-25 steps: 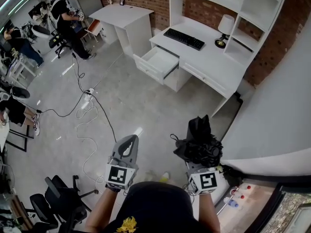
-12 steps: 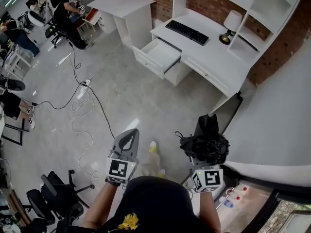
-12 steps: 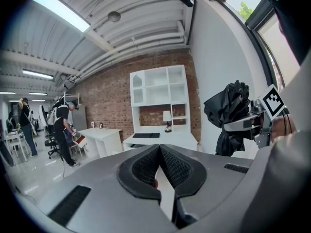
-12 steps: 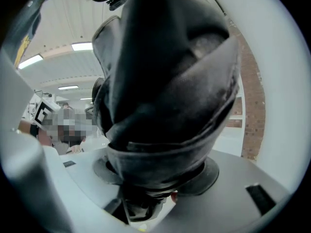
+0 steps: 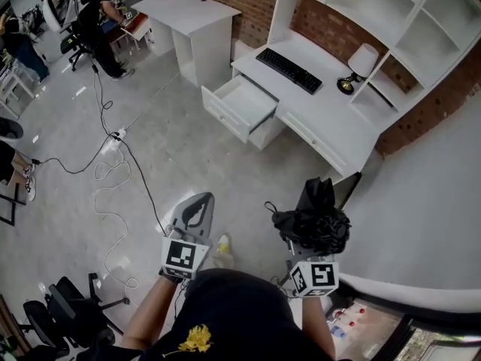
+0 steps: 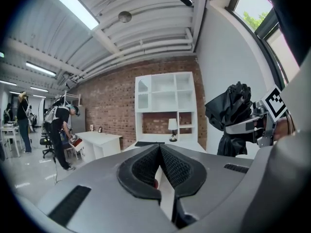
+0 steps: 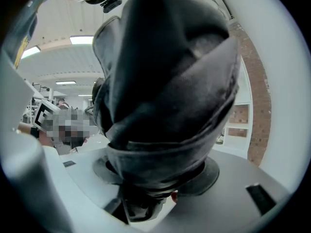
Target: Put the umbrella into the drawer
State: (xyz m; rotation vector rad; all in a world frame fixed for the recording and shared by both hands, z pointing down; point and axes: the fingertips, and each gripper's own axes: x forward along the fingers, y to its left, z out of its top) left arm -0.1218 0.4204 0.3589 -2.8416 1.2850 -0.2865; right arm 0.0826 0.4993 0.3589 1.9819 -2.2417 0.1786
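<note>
A folded black umbrella (image 5: 314, 216) stands in my right gripper (image 5: 307, 235), which is shut on it; its dark cloth (image 7: 165, 96) fills the right gripper view. The same umbrella (image 6: 232, 115) shows at the right of the left gripper view. My left gripper (image 5: 197, 210) is shut with nothing between its jaws, pads (image 6: 146, 166) touching. Far ahead, the white desk (image 5: 331, 111) has one drawer (image 5: 239, 104) pulled open, and it looks empty. Both grippers hang over the grey floor, well short of the desk.
On the desk are a black keyboard (image 5: 290, 60) and a small lamp (image 5: 359, 65), with white shelves (image 5: 391, 21) above. A second white table (image 5: 194, 21) stands to the left. White and black cables (image 5: 113, 179) trail across the floor. People work at the far left (image 5: 98, 13). A white wall (image 5: 428, 201) is on my right.
I have stepped forward; the desk and open drawer sit a little nearer and more central. Both grippers keep their pose, and the right one still holds the umbrella.
</note>
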